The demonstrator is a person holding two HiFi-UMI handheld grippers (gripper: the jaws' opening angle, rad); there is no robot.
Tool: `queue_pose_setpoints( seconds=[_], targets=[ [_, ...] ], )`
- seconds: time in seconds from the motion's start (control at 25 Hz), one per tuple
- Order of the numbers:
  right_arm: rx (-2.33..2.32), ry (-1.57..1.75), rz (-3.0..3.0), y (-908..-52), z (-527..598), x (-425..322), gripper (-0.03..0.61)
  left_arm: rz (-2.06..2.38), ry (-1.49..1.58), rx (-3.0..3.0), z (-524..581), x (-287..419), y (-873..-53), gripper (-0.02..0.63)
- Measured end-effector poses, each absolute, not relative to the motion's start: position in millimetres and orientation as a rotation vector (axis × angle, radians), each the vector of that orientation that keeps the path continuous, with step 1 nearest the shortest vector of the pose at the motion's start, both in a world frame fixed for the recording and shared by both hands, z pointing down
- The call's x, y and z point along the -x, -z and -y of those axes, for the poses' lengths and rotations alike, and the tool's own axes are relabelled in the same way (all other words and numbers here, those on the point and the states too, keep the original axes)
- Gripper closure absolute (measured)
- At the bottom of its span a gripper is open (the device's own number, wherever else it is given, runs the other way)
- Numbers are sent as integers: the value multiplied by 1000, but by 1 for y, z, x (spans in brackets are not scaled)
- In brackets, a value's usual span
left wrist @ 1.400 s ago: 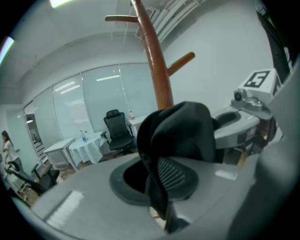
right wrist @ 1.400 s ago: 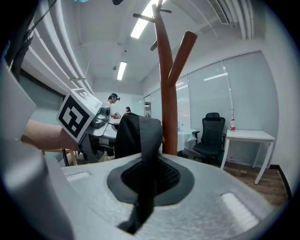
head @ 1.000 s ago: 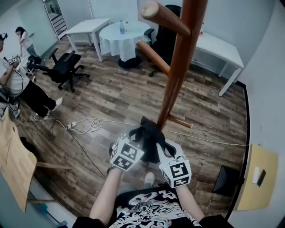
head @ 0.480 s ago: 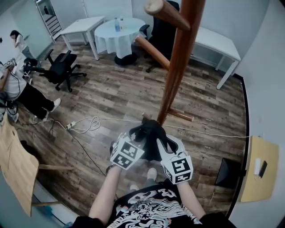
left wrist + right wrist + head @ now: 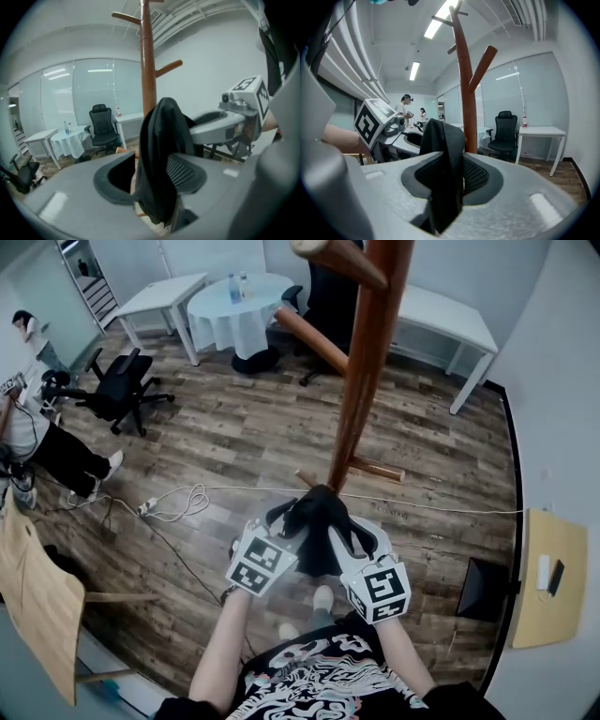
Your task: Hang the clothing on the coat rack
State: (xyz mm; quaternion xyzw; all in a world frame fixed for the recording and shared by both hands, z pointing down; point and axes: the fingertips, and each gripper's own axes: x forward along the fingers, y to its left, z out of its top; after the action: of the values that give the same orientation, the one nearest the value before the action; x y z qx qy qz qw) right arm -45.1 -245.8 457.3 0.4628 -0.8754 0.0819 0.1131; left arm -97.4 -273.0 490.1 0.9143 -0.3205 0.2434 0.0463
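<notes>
Clothing (image 5: 319,524): one black garment, bunched into a narrow fold, at the foot of the coat rack (image 5: 361,399) and just in front of its pole. Long axis upright; it stands as a vertical ridge and drapes down between both pairs of jaws.

Position relative to grippers: straight ahead of both, in the shared gap where the two meet. Neither hand is nearer; the garment sits midway.

Left gripper (image 5: 152,173): jaws opening, garment between them. A dark gap shows beside the left pad, and the cloth leans on the ribbed right pad without being pinched. Released, by the look of it.

Right gripper (image 5: 452,176): jaws opening, the same garment between them. The cloth hangs loose over the middle and the ribbed pad beside it stands clear. Likewise released.

Coat rack: brown wooden pole with two slanted pegs high up and a short low peg (image 5: 375,469) near the garment. A peg stub (image 5: 305,477) shows just above the cloth. Whether the garment rests on it cannot be made out.

Arm pose: both forearms reach forward and down from the body. The grippers lie side by side, angled inward toward the pole, marker cubes uppermost.

Judgement: the coming move depends on whether the upright fold holds its place once both pairs of jaws clear it.
</notes>
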Motion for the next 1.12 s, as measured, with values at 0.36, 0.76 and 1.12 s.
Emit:
queue_pose_setpoints(
  seconds=[0.36,0.76,1.12],
  targets=[
    [-1368,-202,2598,-442,231,39,463,1063,-619,-2772,260,117,-479,403],
    [-1374,-40,2594,-422,192,36,469,1312,-495,-2831,228,146,-452,410],
    [-1430,-37,2604,-410,147,38,532,1414,-497,-2892,188,157,-432,624]
  ],
)
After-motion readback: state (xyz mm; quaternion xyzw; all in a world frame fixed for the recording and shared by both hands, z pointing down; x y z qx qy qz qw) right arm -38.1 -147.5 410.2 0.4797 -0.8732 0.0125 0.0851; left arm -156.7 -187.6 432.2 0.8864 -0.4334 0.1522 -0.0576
